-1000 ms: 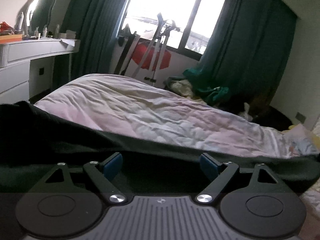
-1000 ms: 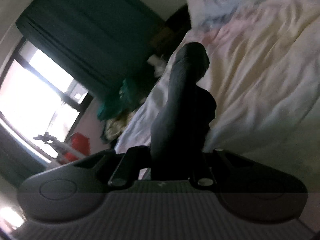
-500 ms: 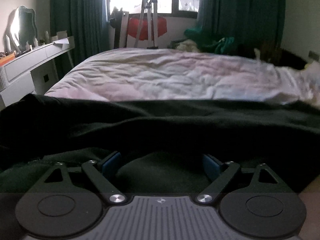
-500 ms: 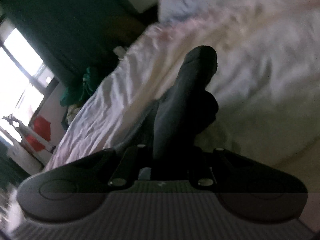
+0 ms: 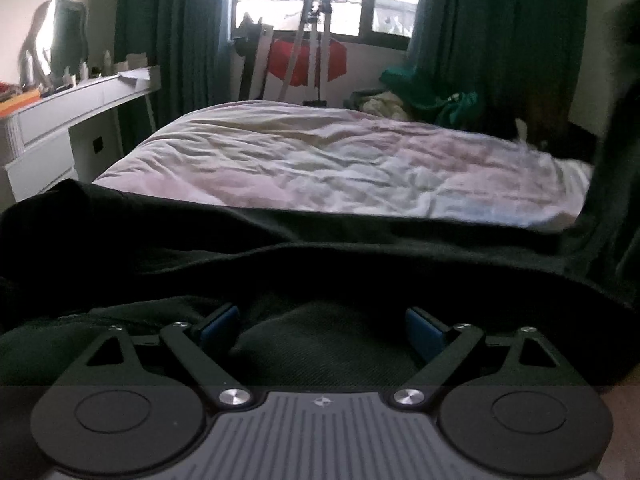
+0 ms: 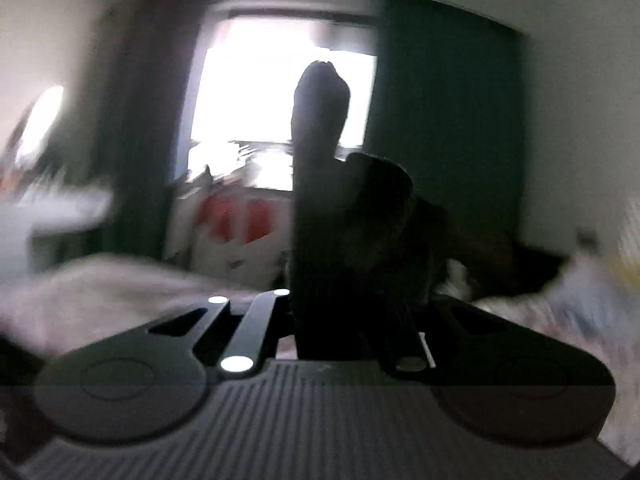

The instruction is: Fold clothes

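Observation:
A dark garment lies spread across the near part of the bed in the left wrist view and rises at the far right edge. My left gripper is open, its blue pads wide apart with dark cloth bunched between them. My right gripper is shut on a bunch of the dark garment, which sticks up from the jaws against the window. The right wrist view is blurred.
The bed has a pale wrinkled cover. A white dresser with a mirror stands at the left. A window, dark green curtains, a red item on a stand and a clothes pile are behind the bed.
My right gripper has swung round with the garment from facing the bed cover to facing the window. The left view has levelled, and more dark cloth lies in front of the left gripper.

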The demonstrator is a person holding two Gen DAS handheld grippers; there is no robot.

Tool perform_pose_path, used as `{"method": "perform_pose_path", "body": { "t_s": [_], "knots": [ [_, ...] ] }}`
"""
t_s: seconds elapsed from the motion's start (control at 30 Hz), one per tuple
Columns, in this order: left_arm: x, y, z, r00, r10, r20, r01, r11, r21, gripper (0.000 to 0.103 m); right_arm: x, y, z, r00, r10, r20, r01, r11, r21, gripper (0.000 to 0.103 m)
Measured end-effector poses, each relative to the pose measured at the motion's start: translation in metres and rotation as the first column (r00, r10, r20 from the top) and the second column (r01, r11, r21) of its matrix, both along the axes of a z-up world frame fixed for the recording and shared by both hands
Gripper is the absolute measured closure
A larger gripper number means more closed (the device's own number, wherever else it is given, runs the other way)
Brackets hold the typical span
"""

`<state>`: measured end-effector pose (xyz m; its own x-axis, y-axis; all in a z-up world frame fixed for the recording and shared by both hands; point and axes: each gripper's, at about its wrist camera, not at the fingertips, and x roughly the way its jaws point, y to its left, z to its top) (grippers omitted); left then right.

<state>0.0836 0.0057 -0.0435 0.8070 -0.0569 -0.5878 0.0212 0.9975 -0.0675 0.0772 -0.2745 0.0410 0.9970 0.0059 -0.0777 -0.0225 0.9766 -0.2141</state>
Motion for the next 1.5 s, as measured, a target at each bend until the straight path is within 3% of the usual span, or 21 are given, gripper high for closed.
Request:
{"method": "perform_pose_path", "body": {
  "t_s": [0.1, 0.2, 0.3, 0.37, 0.47, 0.53, 0.63, 0.73, 0.83, 0.9, 1.07, 1.17, 1.23, 1.3, 1.37, 1.5],
  "knots": [
    [-0.012, 0.016, 0.018, 0.999, 0.042, 0.035, -0.041, 0.998, -0.043, 0.012, -0.002, 0.053, -0.049, 0.976, 0.125, -0.177, -0.148, 0.981, -0.126, 0.086],
    [-0.021, 0.031, 0.030, 0.994, 0.081, 0.070, -0.075, 0.993, -0.092, 0.012, -0.006, 0.104, -0.097, 0.913, 0.205, -0.352, -0.298, 0.925, -0.236, 0.086],
    [-0.021, 0.042, 0.034, 0.992, 0.108, 0.066, -0.097, 0.984, -0.148, 0.012, -0.018, 0.127, -0.124, 0.924, 0.171, -0.342, -0.312, 0.854, -0.417, 0.085],
    [-0.020, 0.047, 0.034, 0.991, 0.122, 0.060, -0.110, 0.979, -0.173, 0.012, -0.018, 0.125, -0.121, 0.934, 0.160, -0.318, -0.291, 0.860, -0.420, 0.085],
    [-0.020, 0.051, 0.037, 0.989, 0.136, 0.064, -0.121, 0.973, -0.198, 0.012, -0.021, 0.118, -0.104, 0.953, 0.157, -0.260, -0.237, 0.920, -0.312, 0.085],
    [-0.024, 0.056, 0.040, 0.987, 0.141, 0.080, -0.118, 0.963, -0.243, 0.012, -0.029, 0.119, -0.092, 0.960, 0.203, -0.194, -0.250, 0.931, -0.266, 0.085],
    [-0.027, 0.063, 0.045, 0.984, 0.146, 0.100, -0.111, 0.948, -0.297, 0.012, -0.040, 0.130, -0.088, 0.924, 0.335, -0.185, -0.373, 0.897, -0.236, 0.085],
    [-0.027, 0.065, 0.042, 0.986, 0.138, 0.092, -0.104, 0.948, -0.302, 0.012, -0.041, 0.146, -0.111, 0.887, 0.368, -0.280, -0.447, 0.837, -0.316, 0.085],
    [-0.026, 0.064, 0.040, 0.988, 0.125, 0.088, -0.093, 0.947, -0.307, 0.012, -0.040, 0.141, -0.114, 0.875, 0.364, -0.320, -0.457, 0.841, -0.290, 0.083],
    [-0.026, 0.064, 0.038, 0.989, 0.117, 0.085, -0.085, 0.947, -0.311, 0.012, -0.037, 0.136, -0.103, 0.860, 0.371, -0.349, -0.461, 0.860, -0.220, 0.077],
    [-0.025, 0.063, 0.035, 0.992, 0.095, 0.084, -0.063, 0.945, -0.321, 0.012, -0.038, 0.127, -0.073, 0.791, 0.430, -0.435, -0.474, 0.880, 0.008, 0.038],
    [-0.026, 0.062, 0.035, 0.992, 0.078, 0.102, -0.040, 0.943, -0.332, 0.012, -0.048, 0.114, -0.058, 0.739, 0.500, -0.451, -0.494, 0.858, 0.141, 0.037],
    [-0.025, 0.062, 0.035, 0.992, 0.066, 0.109, -0.025, 0.939, -0.343, 0.012, -0.050, 0.098, -0.043, 0.723, 0.559, -0.405, -0.504, 0.829, 0.244, 0.037],
    [-0.025, 0.061, 0.036, 0.992, 0.052, 0.117, -0.006, 0.933, -0.360, 0.012, -0.054, 0.079, -0.028, 0.722, 0.595, -0.353, -0.497, 0.801, 0.334, 0.037],
    [-0.025, 0.059, 0.038, 0.990, 0.035, 0.137, 0.017, 0.930, -0.366, 0.012, -0.065, 0.063, -0.024, 0.760, 0.573, -0.307, -0.457, 0.807, 0.374, 0.036],
    [-0.025, 0.052, 0.043, 0.984, -0.017, 0.177, 0.081, 0.929, -0.361, 0.013, -0.048, 0.054, -0.039, 0.877, 0.279, -0.392, -0.185, 0.947, 0.262, 0.035]
  ]
}}
